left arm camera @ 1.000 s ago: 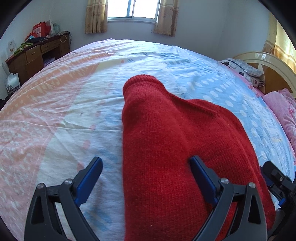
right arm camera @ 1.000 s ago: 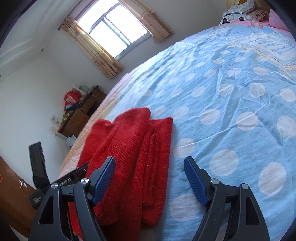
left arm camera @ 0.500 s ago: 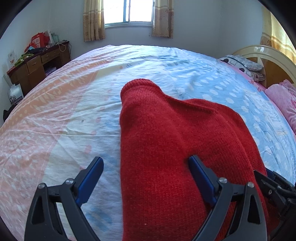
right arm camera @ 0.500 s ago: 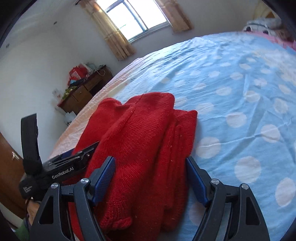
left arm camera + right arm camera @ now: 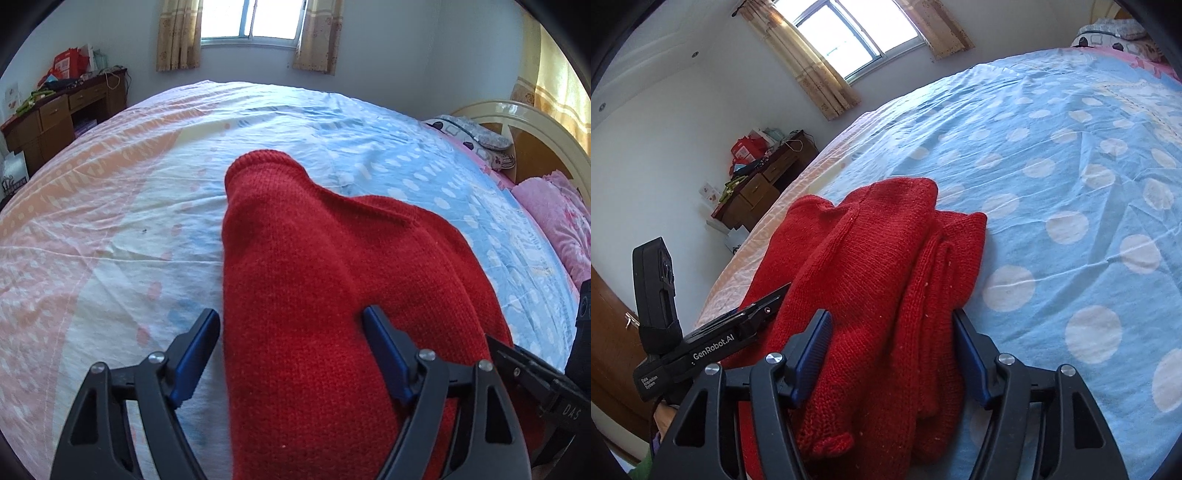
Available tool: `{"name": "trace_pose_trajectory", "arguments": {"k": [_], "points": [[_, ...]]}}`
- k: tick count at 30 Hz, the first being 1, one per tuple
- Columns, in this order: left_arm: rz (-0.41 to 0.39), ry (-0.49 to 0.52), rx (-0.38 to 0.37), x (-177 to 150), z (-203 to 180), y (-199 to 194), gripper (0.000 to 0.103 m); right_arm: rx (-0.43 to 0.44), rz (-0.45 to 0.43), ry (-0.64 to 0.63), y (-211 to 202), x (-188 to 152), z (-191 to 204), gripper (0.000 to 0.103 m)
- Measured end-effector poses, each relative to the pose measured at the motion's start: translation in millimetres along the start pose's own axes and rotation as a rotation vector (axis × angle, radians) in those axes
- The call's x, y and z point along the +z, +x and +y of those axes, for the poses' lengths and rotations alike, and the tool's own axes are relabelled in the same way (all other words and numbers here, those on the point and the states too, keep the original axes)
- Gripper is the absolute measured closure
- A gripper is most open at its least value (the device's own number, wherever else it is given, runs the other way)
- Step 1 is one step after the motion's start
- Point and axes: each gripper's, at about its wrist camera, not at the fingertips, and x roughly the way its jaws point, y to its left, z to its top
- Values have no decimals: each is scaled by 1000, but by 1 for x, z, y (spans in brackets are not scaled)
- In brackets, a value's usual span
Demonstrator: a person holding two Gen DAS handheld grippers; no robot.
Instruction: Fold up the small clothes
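The folded red knit sweater [image 5: 332, 295] is straddled by both wide-open claws, left gripper [image 5: 291, 343] and right gripper [image 5: 892, 349]; contact probably isn't made.

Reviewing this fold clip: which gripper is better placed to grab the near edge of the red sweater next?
Probably the right gripper: its open jaws straddle the red sweater's bunched near layers. The left gripper, also open, has one finger off on the bedsheet.
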Motion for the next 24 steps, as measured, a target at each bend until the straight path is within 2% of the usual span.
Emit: {"name": "trace_pose_trajectory", "arguments": {"k": [3, 5, 7, 8, 10, 13, 19, 24], "points": [[16, -15, -24, 0, -2, -3, 31, -18, 4, -20, 0, -1, 4, 38], [12, 11, -13, 0, -8, -6, 38, -23, 5, -45, -1, -2, 10, 56], [2, 52, 12, -1, -16, -10, 49, -29, -5, -74, -2, -4, 17, 64], [-4, 77, 29, -2, -21, -11, 51, -44, -11, -93, -3, -5, 21, 65], [-14, 95, 52, -2, -24, -13, 56, -57, -17, -106, -4, -5, 24, 67], [0, 56, 38, 2, -18, -15, 61, -31, -11, -64, -7, -3, 20, 69], [28, 59, 5, 3, -18, -38, 66, 31, -13, 22, -32, -7, 20, 70], [61, 94, 28, -16, -25, -59, 67, 41, 13, 11, -58, -26, 33, 70]]}}
